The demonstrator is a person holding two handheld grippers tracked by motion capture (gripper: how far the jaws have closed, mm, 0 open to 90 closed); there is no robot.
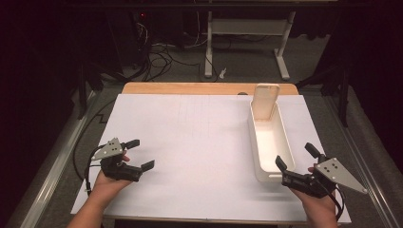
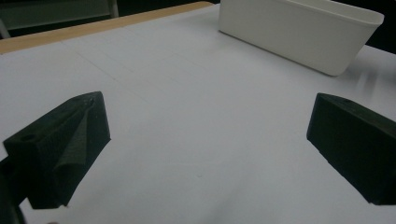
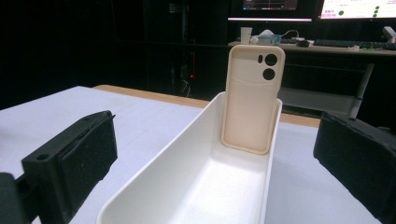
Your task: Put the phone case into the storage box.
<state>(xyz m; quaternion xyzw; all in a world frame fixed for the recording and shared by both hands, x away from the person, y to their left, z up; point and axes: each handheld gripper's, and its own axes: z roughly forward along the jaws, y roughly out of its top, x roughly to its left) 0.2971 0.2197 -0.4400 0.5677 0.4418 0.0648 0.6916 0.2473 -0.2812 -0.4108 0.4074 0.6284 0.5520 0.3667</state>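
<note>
- In the right gripper view we see the white bin point(image 3: 233, 154) cut off at the bottom edge, so its near end wall is hidden from us; the screens on the desk in the dark background are too small to read.
- In the left gripper view the far end of the bin point(image 2: 303, 37) runs out of the picture at the top, and what stands inside it is hidden by its wall.
- Our right gripper point(image 1: 295, 157) is wide open and holds nothing; its jaws stand to either side of the near end of the bin, and we cannot tell if a jaw touches the wall.
- Our left gripper point(image 1: 141, 154) is also wide open and empty, well apart from the bin, above the white sheet point(image 1: 190, 142) that covers the table.
- The beige phone case point(image 1: 264, 100) stands upright and leans against the far end wall of the bin point(image 1: 285, 142), with its camera holes at the top.
- The rest of the bin, nearer than the case, is bare inside.
- The wooden table edge point(image 1: 190, 88) shows just beyond the far end of the bin.
</note>
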